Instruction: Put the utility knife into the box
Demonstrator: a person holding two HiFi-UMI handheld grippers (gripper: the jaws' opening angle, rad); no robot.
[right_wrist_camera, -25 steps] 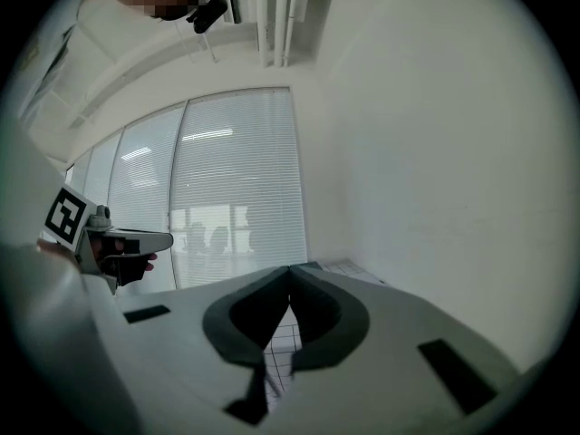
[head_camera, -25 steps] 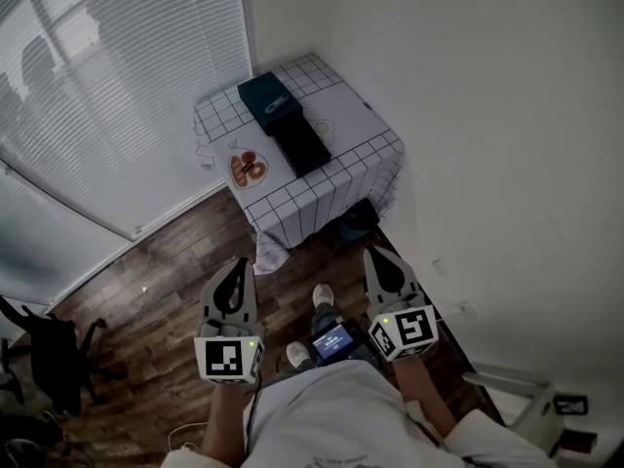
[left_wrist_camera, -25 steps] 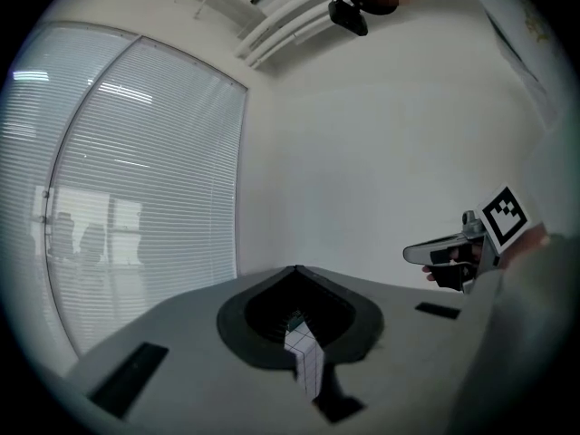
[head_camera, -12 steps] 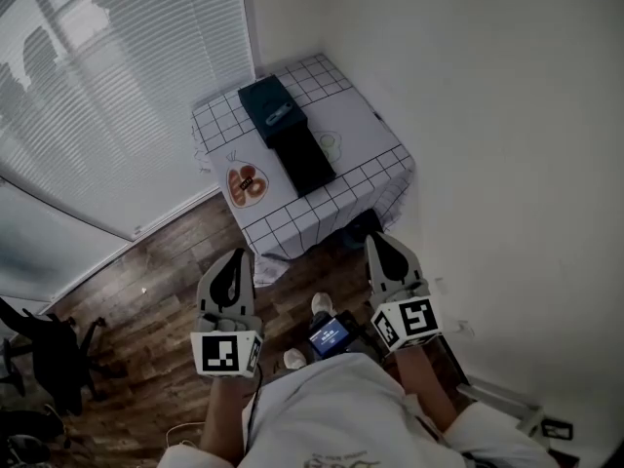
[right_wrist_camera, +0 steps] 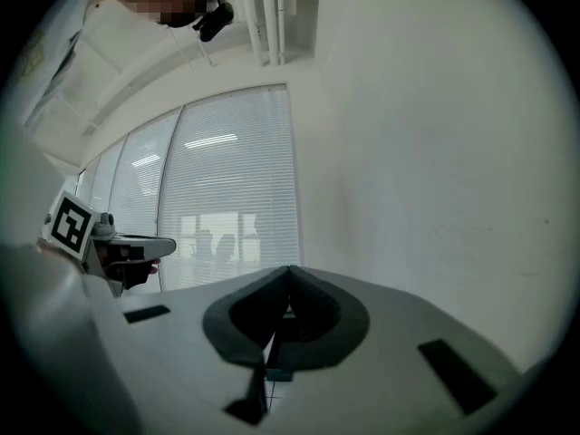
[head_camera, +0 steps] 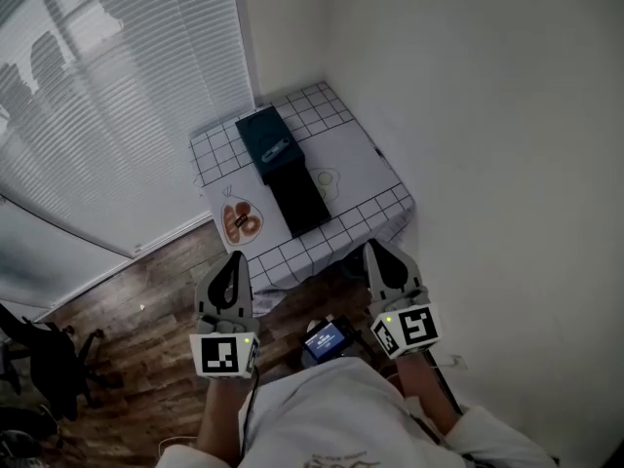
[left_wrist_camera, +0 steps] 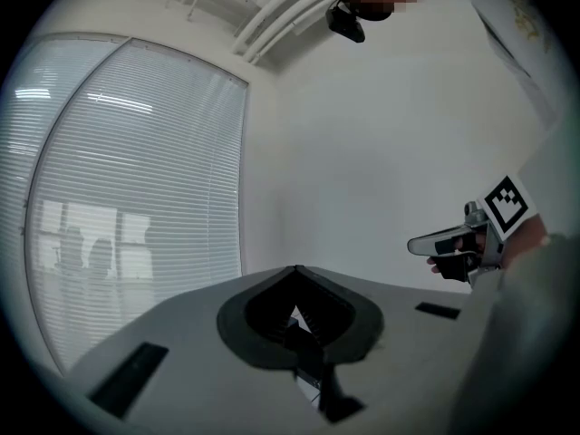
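With my left gripper (head_camera: 234, 261) and right gripper (head_camera: 378, 253) both pinched shut and empty, well short of the table (head_camera: 361, 164), I could knock the small pale thing that seems to lie on the dark teal box (head_camera: 259, 131), probably the utility knife (head_camera: 275, 149), to the floor unless I open up before reaching in.

Right gripper (right_wrist_camera: 289, 272), fingers (right_wrist_camera: 344, 320) together (tips touching), before window blinds (right_wrist_camera: 231, 198); left gripper (right_wrist_camera: 163, 243) far left.
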